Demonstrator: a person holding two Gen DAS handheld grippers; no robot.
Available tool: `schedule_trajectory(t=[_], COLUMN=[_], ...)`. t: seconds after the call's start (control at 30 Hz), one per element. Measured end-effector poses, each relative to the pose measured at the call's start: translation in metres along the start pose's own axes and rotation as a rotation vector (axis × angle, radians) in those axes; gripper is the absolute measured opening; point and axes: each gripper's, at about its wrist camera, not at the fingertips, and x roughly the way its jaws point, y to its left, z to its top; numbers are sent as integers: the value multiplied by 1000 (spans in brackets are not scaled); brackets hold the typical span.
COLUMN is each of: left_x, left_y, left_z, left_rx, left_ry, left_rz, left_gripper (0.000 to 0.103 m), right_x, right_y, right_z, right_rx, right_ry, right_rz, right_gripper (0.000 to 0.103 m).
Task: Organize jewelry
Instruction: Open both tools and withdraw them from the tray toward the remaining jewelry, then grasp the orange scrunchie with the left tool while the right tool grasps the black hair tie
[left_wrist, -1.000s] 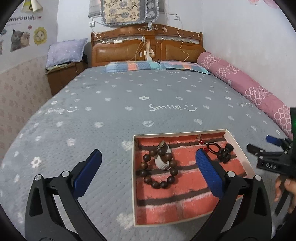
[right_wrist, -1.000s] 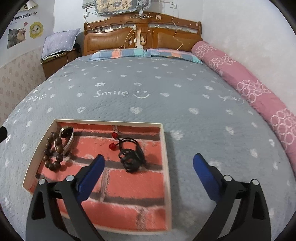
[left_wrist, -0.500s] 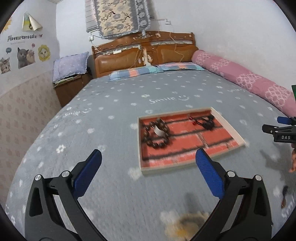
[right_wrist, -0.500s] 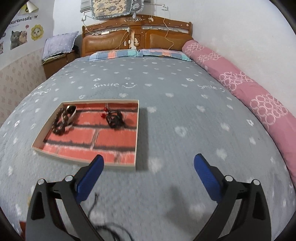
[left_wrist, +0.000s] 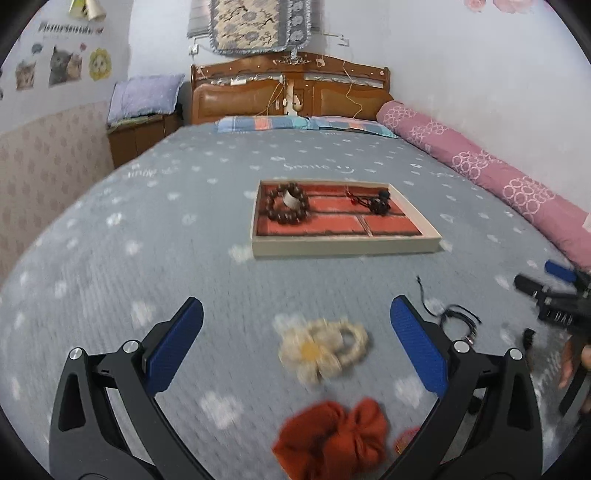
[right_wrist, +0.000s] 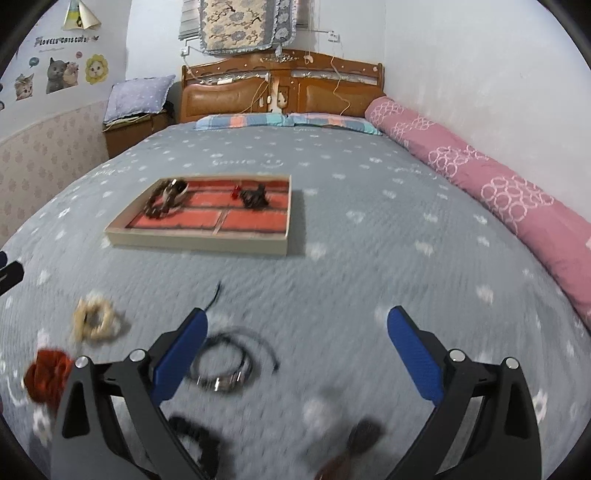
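A shallow tray (left_wrist: 343, 246) (right_wrist: 195, 242) with a brick-print bottom lies on the bed. It holds a brown bead bracelet (left_wrist: 287, 207) (right_wrist: 162, 201) and a black hair tie with red beads (left_wrist: 376, 202) (right_wrist: 253, 197). My left gripper (left_wrist: 295, 343) is open and empty above a cream flower scrunchie (left_wrist: 321, 350) (right_wrist: 94, 320), with an orange-red scrunchie (left_wrist: 332, 437) (right_wrist: 46, 374) nearer. My right gripper (right_wrist: 297, 350) is open and empty over a black cord bracelet (right_wrist: 229, 363) (left_wrist: 460, 321). The right gripper also shows in the left wrist view (left_wrist: 554, 295).
The grey bedspread (left_wrist: 147, 240) covers the bed. A pink bolster (right_wrist: 498, 192) lies along the right wall. A wooden headboard (left_wrist: 291, 92) and nightstand (left_wrist: 136, 136) stand at the back. Blurred dark items (right_wrist: 195, 432) lie near the front edge.
Both grippers have pulled back from the tray toward the near end of the bed. The loose scrunchies and cord bracelet have come into view. Both stay open.
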Motion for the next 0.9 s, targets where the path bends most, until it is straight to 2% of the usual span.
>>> schedule_trajectory(t=[0.17, 0.4, 0.6, 0.9], left_x=[-12, -19, -6, 7], left_y=[-1, -5, -6, -11], left_z=[-27, -65, -83, -90], left_rx=[-26, -34, -35, -16], left_ry=[4, 27, 64, 96], left_rz=[-4, 1, -2, -8], left_gripper=[98, 98, 98, 98], right_x=[-16, -24, -17, -7], right_y=[12, 19, 26, 33], right_z=[-41, -76, -88, -92], right_rx=[-15, 11, 0, -25], right_ry=[-1, 34, 47, 77], right_rz=[11, 39, 28, 16], right_gripper=[96, 96, 96, 96])
